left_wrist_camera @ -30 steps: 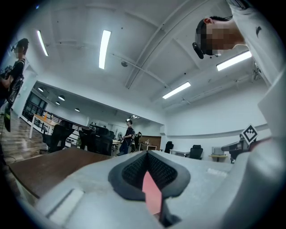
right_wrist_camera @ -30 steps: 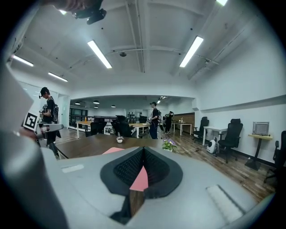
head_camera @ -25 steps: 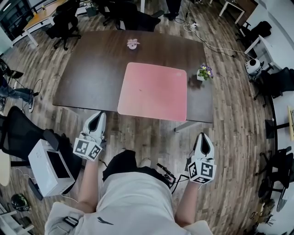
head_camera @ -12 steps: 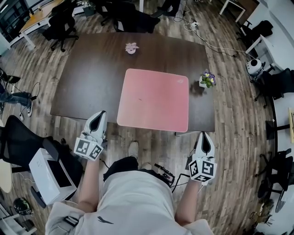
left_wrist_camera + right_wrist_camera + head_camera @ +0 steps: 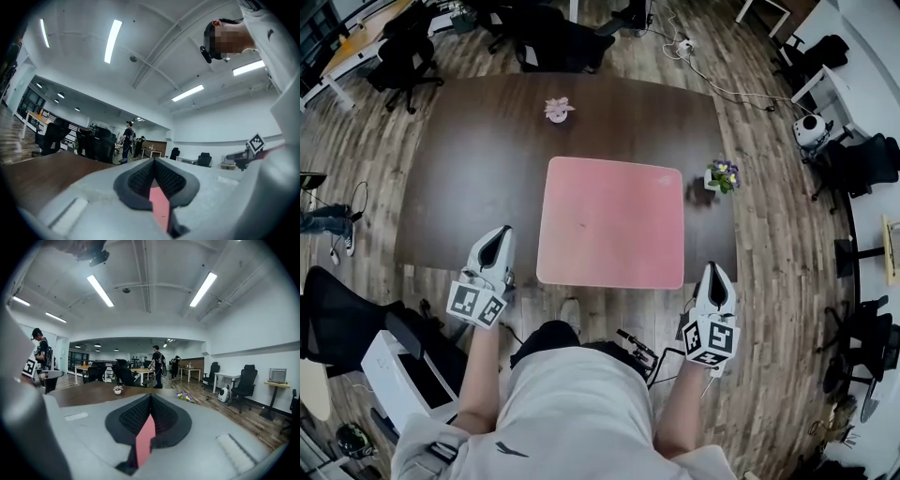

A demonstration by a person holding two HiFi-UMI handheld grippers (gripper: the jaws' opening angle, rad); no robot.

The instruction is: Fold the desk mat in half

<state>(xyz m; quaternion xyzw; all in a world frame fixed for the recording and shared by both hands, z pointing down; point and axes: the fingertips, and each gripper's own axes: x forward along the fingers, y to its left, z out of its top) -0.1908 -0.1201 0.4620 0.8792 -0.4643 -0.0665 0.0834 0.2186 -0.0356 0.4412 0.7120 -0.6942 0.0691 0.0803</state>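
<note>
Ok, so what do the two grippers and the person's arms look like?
The left gripper and right gripper are both pale grey shells that taper to a point and are lined with black mesh-textured pads. Each carries a white cube printed with black square markers. The person wears a light grey short-sleeved shirt with a small dark logo.

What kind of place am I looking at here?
Most likely an open-plan office: black swivel chairs at desks, a long brown meeting table, and fluorescent strip lights on the ceiling.
</note>
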